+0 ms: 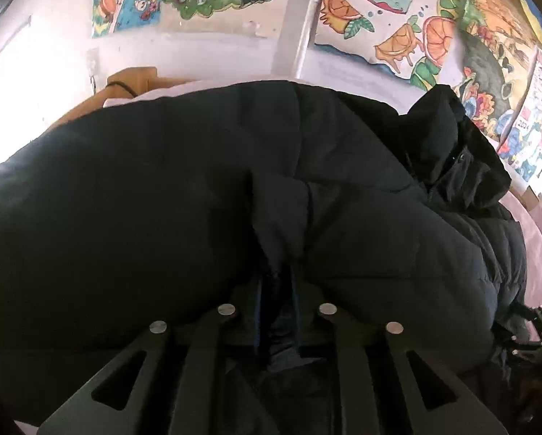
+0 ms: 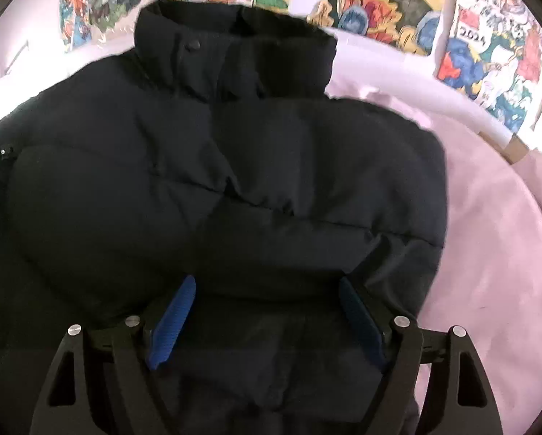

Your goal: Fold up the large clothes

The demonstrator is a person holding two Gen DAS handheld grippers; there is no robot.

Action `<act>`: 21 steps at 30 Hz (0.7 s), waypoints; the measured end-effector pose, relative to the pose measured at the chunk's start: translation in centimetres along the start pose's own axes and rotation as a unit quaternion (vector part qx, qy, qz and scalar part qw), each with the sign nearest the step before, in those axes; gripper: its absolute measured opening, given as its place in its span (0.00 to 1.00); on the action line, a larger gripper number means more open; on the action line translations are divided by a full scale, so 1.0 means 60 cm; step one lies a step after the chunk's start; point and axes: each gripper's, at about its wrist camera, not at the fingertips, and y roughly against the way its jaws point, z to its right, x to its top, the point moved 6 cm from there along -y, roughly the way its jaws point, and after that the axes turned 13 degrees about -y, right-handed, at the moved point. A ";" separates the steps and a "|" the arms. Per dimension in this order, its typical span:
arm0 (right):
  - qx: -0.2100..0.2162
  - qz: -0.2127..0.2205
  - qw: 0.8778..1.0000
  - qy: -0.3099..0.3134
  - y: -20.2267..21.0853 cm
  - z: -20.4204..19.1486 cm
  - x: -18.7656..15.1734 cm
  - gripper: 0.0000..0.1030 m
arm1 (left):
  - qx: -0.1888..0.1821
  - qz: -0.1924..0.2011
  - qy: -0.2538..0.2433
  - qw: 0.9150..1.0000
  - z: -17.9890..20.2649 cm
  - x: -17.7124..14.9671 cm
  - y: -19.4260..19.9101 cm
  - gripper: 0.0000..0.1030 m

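A large black puffer jacket lies on a pink bedsheet and fills most of both views; its collar with a snap button points toward the wall. My left gripper is shut on a fold of the jacket fabric, which bunches up between its fingers. My right gripper is open, its blue pads spread wide, with the jacket's lower part lying between them. The right gripper also shows at the left wrist view's right edge.
The pink bedsheet spreads to the right of the jacket. Colourful cartoon posters cover the wall behind, with a white pipe running down it. A wooden headboard piece with a black cable stands at the far left.
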 end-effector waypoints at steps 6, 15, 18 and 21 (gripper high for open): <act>-0.008 0.004 1.000 0.002 -0.013 0.010 -0.013 0.87 | 0.006 -0.009 -0.005 1.000 0.004 -0.014 0.017 0.31; 0.034 0.030 0.999 0.000 0.046 0.006 -0.006 0.93 | 0.020 0.025 0.014 0.999 -0.015 -0.047 0.151 0.85; 0.050 0.034 0.998 0.023 0.077 -0.012 -0.014 0.93 | 0.023 0.023 0.080 0.996 -0.069 -0.073 0.195 0.85; 0.076 0.035 0.995 0.050 0.117 -0.041 -0.030 0.94 | 0.056 0.025 0.151 0.987 -0.125 -0.113 0.242 0.85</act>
